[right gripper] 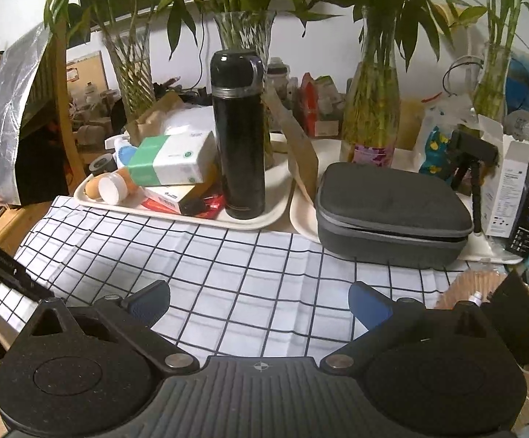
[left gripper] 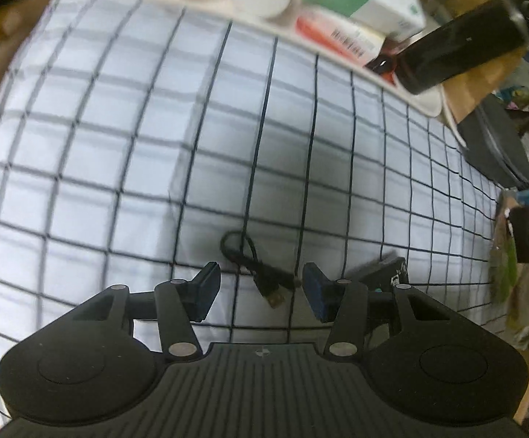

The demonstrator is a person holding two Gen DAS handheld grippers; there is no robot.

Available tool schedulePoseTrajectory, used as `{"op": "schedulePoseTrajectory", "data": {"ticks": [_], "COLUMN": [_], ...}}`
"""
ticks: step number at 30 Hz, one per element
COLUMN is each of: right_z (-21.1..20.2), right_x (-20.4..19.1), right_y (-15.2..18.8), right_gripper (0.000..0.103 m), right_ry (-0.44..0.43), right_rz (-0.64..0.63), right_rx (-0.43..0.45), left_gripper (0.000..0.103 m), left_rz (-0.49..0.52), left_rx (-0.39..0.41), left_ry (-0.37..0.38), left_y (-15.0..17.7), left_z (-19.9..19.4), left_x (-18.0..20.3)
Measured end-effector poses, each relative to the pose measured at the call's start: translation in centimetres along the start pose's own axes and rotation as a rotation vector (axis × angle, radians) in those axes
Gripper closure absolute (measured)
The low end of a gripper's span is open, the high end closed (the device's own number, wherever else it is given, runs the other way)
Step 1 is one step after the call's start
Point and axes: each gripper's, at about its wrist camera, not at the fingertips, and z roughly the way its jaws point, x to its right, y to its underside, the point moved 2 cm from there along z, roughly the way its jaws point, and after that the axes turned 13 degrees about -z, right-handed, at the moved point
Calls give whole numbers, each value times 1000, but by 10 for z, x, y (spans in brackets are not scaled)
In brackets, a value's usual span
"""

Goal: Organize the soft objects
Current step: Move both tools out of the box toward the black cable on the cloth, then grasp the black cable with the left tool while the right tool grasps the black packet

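My left gripper (left gripper: 260,284) jaws spread over black USB cable (left gripper: 253,266) on checked cloth (left gripper: 118,146); limp, light, I'd pinch bundled loop. Right gripper (right gripper: 260,306) jaws spread, empty.

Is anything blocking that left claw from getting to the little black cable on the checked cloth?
Nothing visible does. The black cable lies bare on the checked cloth, just ahead of the left gripper, whose jaws stand open to either side of its plug end.

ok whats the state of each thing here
left gripper: fingers open, around the cable, not pressing
right gripper: fingers open, empty
cable: loose on the checked cloth
flask: upright, capped
grey case: closed
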Motion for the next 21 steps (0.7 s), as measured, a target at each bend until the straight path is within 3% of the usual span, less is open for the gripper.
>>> {"op": "schedulePoseTrajectory", "data": {"ticks": [3,8,12,17,21], "right_z": [8,18,22,25,30], "right_x": [-1,-6,-10,-12,-11], "right_y": [-3,-8,-10,-14,-15], "right_gripper": [0,0,0,0,0], "right_ry": [-7,-17,-25,-30,-34], "right_rz": [-9,-43,-63,-75,-81], "right_rx": [-6,-15,-18,-15,-22], "left_gripper": [55,58,77,80,80], "left_rz": [1,84,107,143,157], "left_rx": [-11,36,38,83,129], "left_ry": [-7,-70,-43,-46,-1], "left_y": [0,6,6,5,3], "left_z": [10,17,18,13,2], "left_x": [3,17,20,24,29]}}
